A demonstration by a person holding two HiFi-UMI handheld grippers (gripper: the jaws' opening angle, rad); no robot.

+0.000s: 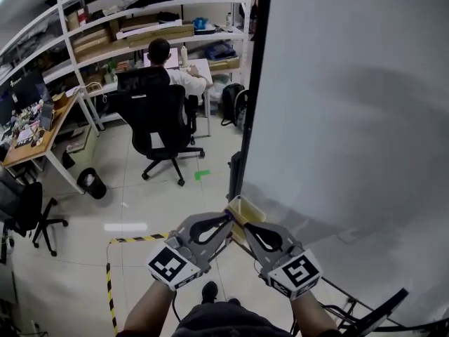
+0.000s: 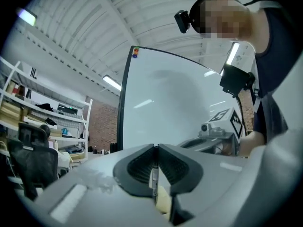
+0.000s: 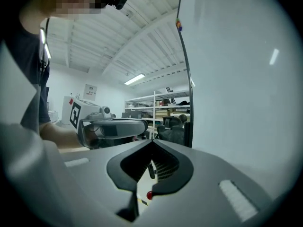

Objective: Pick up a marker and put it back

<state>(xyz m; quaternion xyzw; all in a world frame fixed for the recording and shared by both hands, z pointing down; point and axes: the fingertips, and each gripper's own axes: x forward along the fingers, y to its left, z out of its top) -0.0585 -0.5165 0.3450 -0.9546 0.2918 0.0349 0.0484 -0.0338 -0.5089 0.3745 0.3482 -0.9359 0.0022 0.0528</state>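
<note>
Left tool and right tool are sitting closed and empty, tips near the pale yellow tray at the left end of the white board; no marker is showing, so pick-up appears pending.

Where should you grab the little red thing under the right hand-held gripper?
Only its round red end shows, likely a marker cap, seen end-on under the right hand-held gripper. The barrel is hidden. I'd guess: come from above and pinch across the barrel just behind the cap, since a thin round stick holds best across its width.
</note>
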